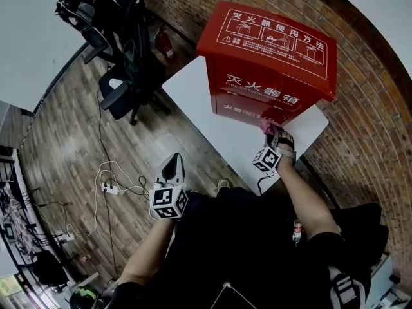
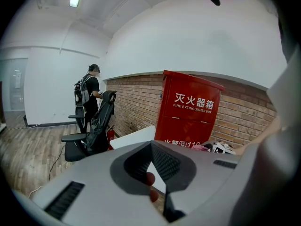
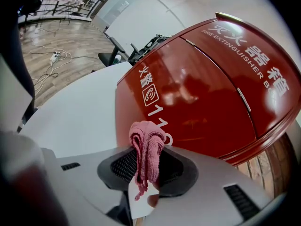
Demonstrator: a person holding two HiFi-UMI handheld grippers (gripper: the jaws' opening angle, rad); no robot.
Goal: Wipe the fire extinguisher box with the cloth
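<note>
The right tool [image 3: 148, 167] is clamped on a bunched pink cloth [image 3: 147, 147], low in the centre of its own view. The cloth sits against the lower front of the red box [image 3: 202, 88], which stands on a white surface [image 3: 75, 112]. At lower left of the head view, the left tool [image 1: 172, 167] is closed and empty, well apart from the box.

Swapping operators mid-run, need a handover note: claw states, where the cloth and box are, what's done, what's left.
Right claw: shut on the pink cloth, held at the lower front of the red fire extinguisher box; I can't confirm contact.
Left claw: shut, empty, held low and away from the box.
The box stands upright on the white table.
Done: cloth is gripped and at the box.
Left: wipe the front, then probably the lid and sides. No wiped area shows, so assume none is done.
</note>
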